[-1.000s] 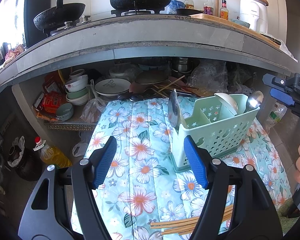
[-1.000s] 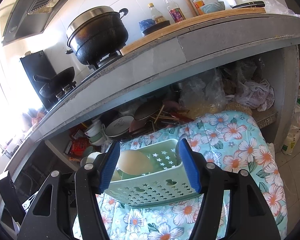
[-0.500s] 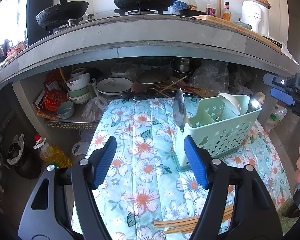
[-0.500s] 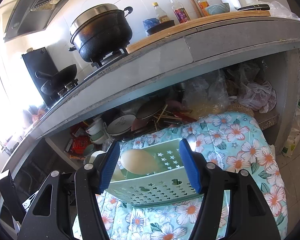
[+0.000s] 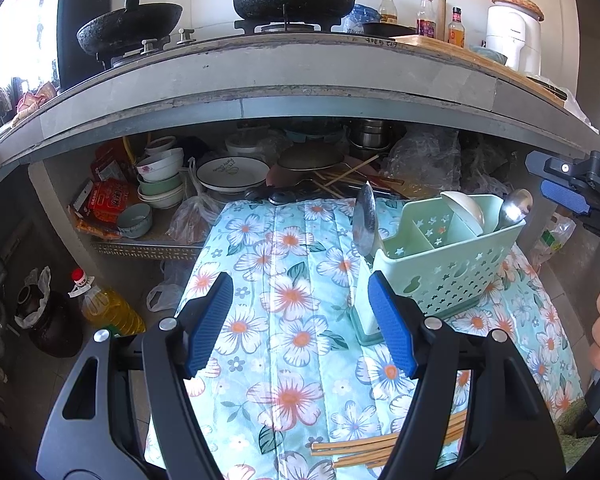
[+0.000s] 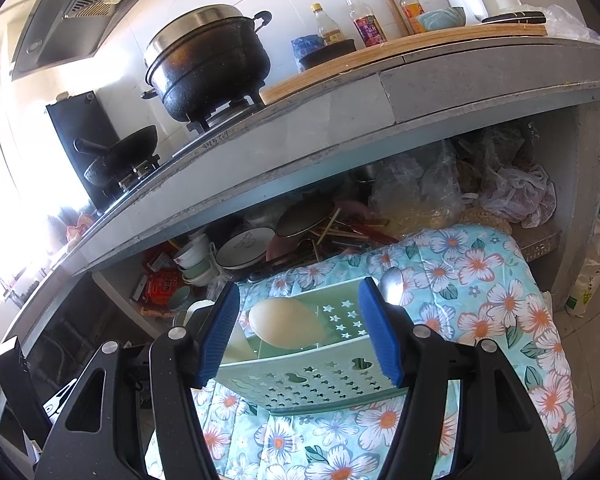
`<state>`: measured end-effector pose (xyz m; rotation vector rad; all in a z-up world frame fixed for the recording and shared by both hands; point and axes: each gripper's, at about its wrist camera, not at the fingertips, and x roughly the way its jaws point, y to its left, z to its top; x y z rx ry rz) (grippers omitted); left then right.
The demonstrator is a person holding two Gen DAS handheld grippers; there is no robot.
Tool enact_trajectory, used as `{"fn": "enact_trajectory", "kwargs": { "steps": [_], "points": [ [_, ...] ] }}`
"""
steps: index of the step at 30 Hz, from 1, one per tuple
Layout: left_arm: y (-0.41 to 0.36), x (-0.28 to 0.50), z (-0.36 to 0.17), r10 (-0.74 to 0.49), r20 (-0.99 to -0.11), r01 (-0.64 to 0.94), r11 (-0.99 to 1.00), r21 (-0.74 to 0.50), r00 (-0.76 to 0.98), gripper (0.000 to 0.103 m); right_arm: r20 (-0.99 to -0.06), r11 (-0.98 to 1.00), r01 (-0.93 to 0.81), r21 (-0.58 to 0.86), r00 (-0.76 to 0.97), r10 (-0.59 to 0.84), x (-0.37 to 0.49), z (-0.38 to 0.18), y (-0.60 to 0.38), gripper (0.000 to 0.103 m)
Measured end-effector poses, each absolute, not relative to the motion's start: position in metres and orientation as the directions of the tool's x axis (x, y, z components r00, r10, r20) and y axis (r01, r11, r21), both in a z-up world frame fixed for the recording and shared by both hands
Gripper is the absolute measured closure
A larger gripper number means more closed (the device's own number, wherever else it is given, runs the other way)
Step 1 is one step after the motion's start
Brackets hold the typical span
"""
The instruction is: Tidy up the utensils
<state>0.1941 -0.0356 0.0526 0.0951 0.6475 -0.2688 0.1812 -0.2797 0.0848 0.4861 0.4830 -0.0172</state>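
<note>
Standing near the right edge of the floral-cloth surface (image 5: 284, 320), a green caddy (image 5: 440, 276) holds a white ladle (image 5: 466, 208) and two metal spoons (image 5: 366, 220). Chopsticks (image 5: 364, 446) lie at the near edge. Left claw (image 5: 300, 320) and right claw (image 6: 300, 332) gape, empty.

White letter "D" on the right gripper (image 5: 580, 188)

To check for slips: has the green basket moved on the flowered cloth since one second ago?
No. The green basket stands by the same flowers of the flowered cloth; only the whole view shifted slightly, counter included.
</note>
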Motion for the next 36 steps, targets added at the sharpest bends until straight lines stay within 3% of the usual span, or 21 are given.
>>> {"fn": "enact_trajectory", "kwargs": {
  "steps": [16, 22, 36],
  "points": [
    [-0.0363, 0.1928, 0.0546, -0.215, -0.606, 0.276, 0.961, 0.007, 0.766, 0.037, -0.452, 0.887, 0.130, 0.443, 0.887, 0.095, 0.1797, 0.0856, -0.2810, 0.042],
    [-0.0370, 0.1919, 0.0558, -0.215, -0.603, 0.277, 0.961, 0.010, 0.768, 0.033, -0.443, 0.890, 0.126, 0.437, 0.892, 0.091, 0.1768, 0.0868, -0.2813, 0.033],
    [-0.0425, 0.1893, 0.0601, -0.217, -0.601, 0.287, 0.958, 0.021, 0.769, 0.031, -0.447, 0.895, 0.128, 0.428, 0.890, 0.087, 0.1755, 0.0873, -0.2810, 0.026]
  ]
}}
